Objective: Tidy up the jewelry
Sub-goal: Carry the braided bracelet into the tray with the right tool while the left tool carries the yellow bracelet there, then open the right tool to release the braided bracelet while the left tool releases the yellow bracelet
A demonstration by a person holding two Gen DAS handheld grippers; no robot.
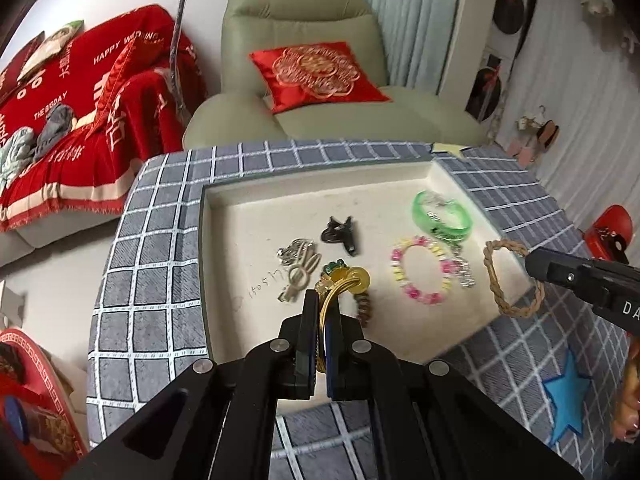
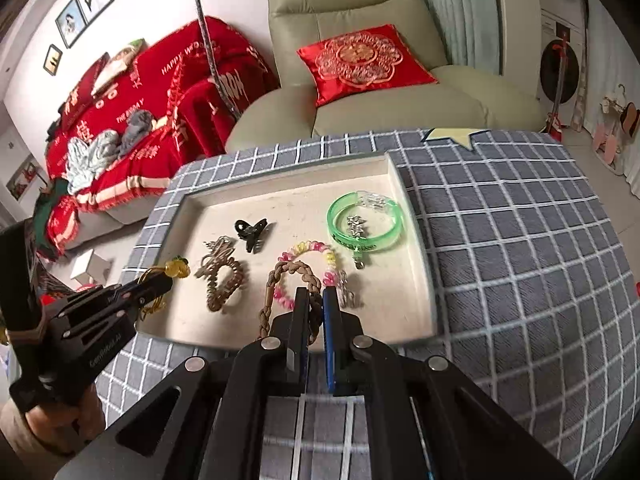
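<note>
A white tray (image 1: 224, 240) sits on a grey checked cloth. In it lie a black hair claw (image 1: 340, 234), a silver clip (image 1: 298, 268), a pink and yellow bead bracelet (image 1: 420, 270) and a green bangle (image 1: 442, 216). My left gripper (image 1: 322, 300) is shut on a gold wire bangle (image 1: 340, 284) with a green and yellow charm, over the tray's front. My right gripper (image 2: 316, 300) is shut on a braided brown bracelet (image 2: 288, 276), held above the tray's front edge. The right gripper also shows in the left wrist view (image 1: 536, 266), at the tray's right rim.
A green armchair (image 1: 304, 80) with a red cushion stands behind the table. A sofa with a red blanket (image 1: 80, 120) is at the left. A blue star sticker (image 1: 568, 400) and a yellow sticker (image 2: 452, 136) lie on the cloth. A red tin (image 1: 610, 232) is at the right.
</note>
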